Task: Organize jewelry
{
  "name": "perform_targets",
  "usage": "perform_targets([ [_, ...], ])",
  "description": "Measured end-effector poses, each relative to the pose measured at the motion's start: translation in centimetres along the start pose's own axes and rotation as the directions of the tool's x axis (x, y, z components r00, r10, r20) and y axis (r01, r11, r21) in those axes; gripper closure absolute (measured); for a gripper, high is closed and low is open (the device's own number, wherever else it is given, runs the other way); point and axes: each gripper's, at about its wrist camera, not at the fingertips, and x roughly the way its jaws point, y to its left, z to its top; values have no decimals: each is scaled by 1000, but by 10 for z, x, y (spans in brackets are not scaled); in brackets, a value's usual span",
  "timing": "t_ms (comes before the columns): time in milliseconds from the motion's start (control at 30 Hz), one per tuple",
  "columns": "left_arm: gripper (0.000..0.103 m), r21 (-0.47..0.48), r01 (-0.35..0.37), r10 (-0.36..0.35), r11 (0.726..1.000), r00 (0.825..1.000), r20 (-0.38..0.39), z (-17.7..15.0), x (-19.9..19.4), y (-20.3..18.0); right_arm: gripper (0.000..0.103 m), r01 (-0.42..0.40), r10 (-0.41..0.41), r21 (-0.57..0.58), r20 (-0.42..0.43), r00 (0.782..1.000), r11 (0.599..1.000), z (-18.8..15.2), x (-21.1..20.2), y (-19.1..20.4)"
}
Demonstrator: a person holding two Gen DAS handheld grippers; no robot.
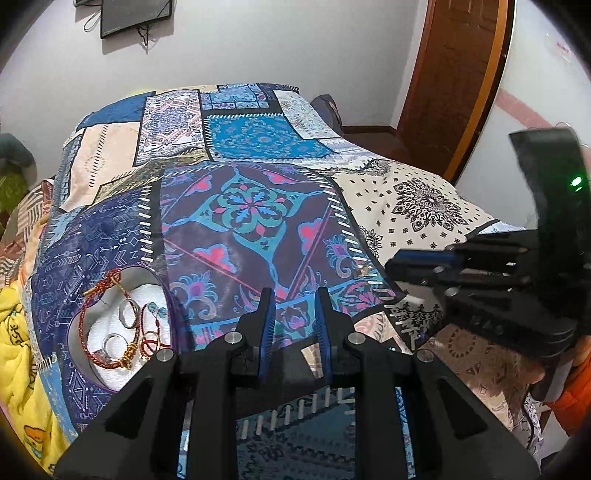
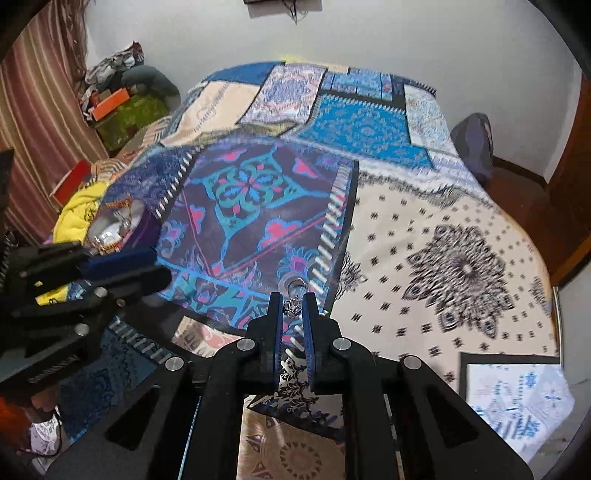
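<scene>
Printed cloth bedspread (image 1: 258,206), matt, softly creased; braided red-and-gold thread bracelet (image 1: 96,325); shiny metal rings (image 1: 129,314); glinting silver metal earring (image 2: 293,295); matt black plastic gripper (image 2: 293,306); glossy wooden door (image 1: 454,85).

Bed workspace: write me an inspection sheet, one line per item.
Surface: patchwork bedspread, rumpled at the edges.
Job's things: round box holding a red bracelet and rings; a small silver ring between the right tongs.
Clutter: yellow cloth, boxes and bags by the curtain.
Grippers: left tongs slightly apart, nothing between them; right tongs shut on the ring.
Cables: cords under the wall panel.
Surroundings: white wall, wooden door.
</scene>
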Motion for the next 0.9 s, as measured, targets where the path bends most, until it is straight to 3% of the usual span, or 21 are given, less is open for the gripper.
perform_targets([
  [233, 83, -10, 4, -4, 1000, 1000, -2, 0, -2, 0, 94, -3, -1, 46, 76, 997, 999, 5, -21, -6],
  [467, 83, 22, 68, -67, 997, 997, -37, 9, 9, -15, 94, 49, -56, 75, 92, 994, 996, 0, -33, -21],
  [533, 79, 40, 88, -85, 995, 995, -51, 13, 17, -24, 94, 56, -64, 88, 92, 994, 995, -2, -34, -27],
  [600, 69, 52, 101, -98, 994, 993, -67, 15, 27, -32, 94, 58, -68, 98, 93, 993, 993, -4, -37, -32],
  [900, 69, 24, 121, -115, 992, 976, -183, 22, 82, -41, 94, 59, -71, 119, 99, 993, 991, -10, -41, -44],
])
